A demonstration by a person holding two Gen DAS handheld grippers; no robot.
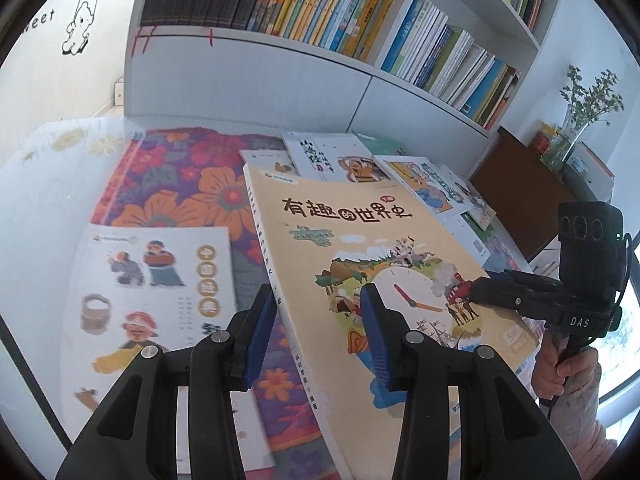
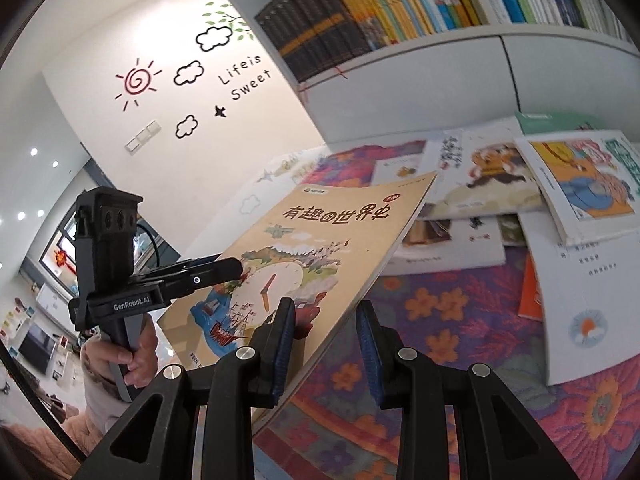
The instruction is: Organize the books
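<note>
two hand-held grippers, left and right, clamped on yellow book; next, up to bookshelf.

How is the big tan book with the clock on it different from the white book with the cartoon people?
The tan book is lifted and tilted, with the left gripper and right gripper on its opposite edges; the white book lies flat on the flowered cloth, untouched. The tan cover shows a clock, the white one cartoon figures. Both face cover-up.

A flowery cloth covers the bench. Books lie on it near the bookshelf.
</note>
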